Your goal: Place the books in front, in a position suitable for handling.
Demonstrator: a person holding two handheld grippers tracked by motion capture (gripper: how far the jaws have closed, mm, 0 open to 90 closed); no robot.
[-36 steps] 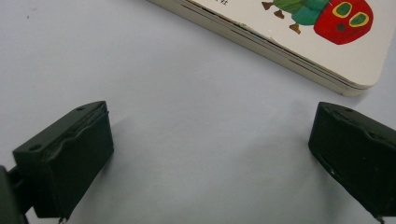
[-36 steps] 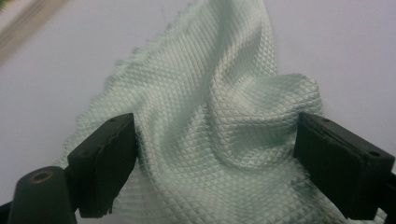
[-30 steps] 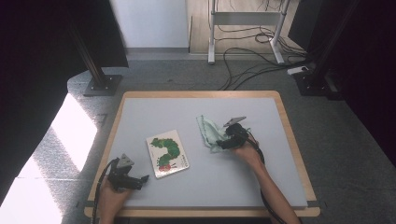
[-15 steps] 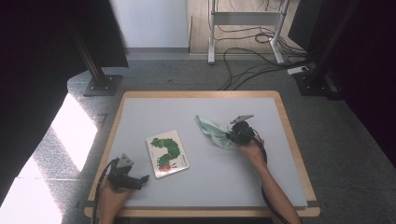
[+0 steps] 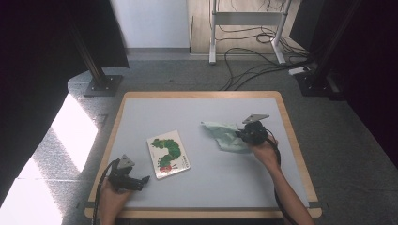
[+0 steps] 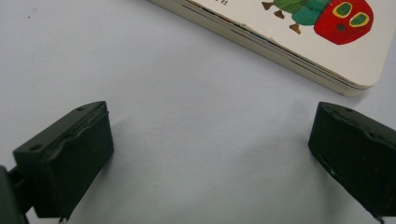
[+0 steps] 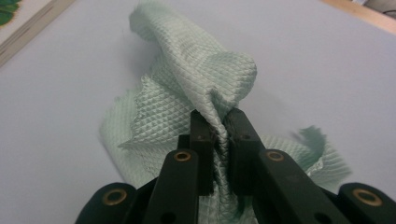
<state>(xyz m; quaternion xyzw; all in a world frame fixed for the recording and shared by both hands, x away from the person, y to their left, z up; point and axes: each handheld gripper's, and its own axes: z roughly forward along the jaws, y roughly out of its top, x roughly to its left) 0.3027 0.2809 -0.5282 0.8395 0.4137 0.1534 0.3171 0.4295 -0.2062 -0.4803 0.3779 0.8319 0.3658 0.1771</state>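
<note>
High view: right claw (image 5: 243, 136) pinching cloth (image 5: 224, 136) mid-mat; left claw (image 5: 141, 181) spread near book (image 5: 168, 153).

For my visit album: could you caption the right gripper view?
Right gripper shut on a pale green cloth, bunching it up above the grey table.

Little can be read here. The board book (image 6: 299, 42) carries a short line of small dark print at the top edge of the left gripper view, just above the green caterpillar picture; it is cut off by the frame and too partial to make out. In the high view the same book's (image 5: 168, 153) cover is too small to read. Nothing else bears legible print.
</note>
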